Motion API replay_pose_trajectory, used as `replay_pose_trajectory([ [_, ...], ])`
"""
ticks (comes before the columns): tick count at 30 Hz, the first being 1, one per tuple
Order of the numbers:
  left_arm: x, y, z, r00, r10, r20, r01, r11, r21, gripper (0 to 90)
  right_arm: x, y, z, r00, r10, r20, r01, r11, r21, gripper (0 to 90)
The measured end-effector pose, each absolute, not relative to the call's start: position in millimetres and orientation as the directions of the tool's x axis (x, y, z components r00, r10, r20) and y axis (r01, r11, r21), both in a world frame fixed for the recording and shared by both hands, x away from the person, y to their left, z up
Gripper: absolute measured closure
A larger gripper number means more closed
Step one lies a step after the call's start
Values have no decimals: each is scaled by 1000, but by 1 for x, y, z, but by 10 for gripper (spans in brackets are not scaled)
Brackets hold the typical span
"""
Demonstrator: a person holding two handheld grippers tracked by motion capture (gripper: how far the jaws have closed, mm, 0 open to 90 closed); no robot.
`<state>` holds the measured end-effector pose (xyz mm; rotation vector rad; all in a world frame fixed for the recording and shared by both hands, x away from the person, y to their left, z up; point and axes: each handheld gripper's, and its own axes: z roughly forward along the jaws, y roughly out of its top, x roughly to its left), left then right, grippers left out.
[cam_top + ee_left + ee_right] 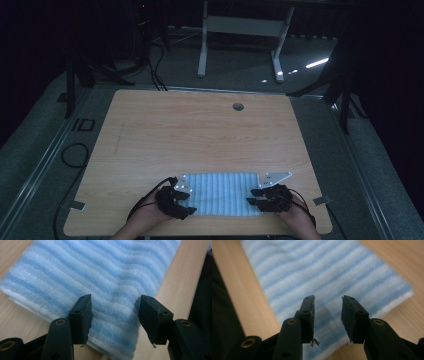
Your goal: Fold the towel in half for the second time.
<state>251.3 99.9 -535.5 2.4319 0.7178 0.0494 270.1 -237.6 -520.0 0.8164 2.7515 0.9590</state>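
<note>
Your folded blue-and-white striped towel (221, 193) lies flat on the wooden worktop (200, 130), close to the near edge and roughly centred between your two hands. From the high view it is a rectangle with its long side running left to right, and its stripes show as wavy bands.

Your left tool (176, 202) sits at the towel's left end, near its near-left corner. In the left gripper view its jaws stand wide apart, with the towel (105, 282) under and between them; the stacked layers of the fold show along the edge at the lower left. The jaws grip nothing, and you cannot tell from these views whether their tips touch the cloth.

Your right tool (256, 196) sits at the towel's right end. In the right gripper view its jaws are partly open, a narrower gap than the left's, and they hover over the near corner of the towel (327, 272) with nothing held between them. A few loose threads cling to the tip of the jaw on the left.

A round cable hole (238, 106) is in the worktop near its far edge, well apart from the towel
</note>
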Motion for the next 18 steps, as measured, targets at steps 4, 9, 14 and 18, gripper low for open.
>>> replay_pose_trajectory([
  [4, 252, 104, -528, 852, 503, -148, 487, -654, 579, 424, 272, -238, -526, -846, 529, 70, 464, 663, 587, 616],
  [9, 259, 104, -514, 843, 519, -142, 480, -607, 633, 433, 275, -233, -516, -849, 526, 45, 442, 661, 606, 645],
  [14, 271, 92, -523, 851, 503, -150, 479, -627, 614, 433, 283, -221, -519, -856, 515, 33, 430, 676, 598, 635],
  [18, 278, 90, -539, 854, 494, -163, 483, -637, 602, 432, 287, -216, -533, -859, 512, 25, 432, 696, 574, 612],
])
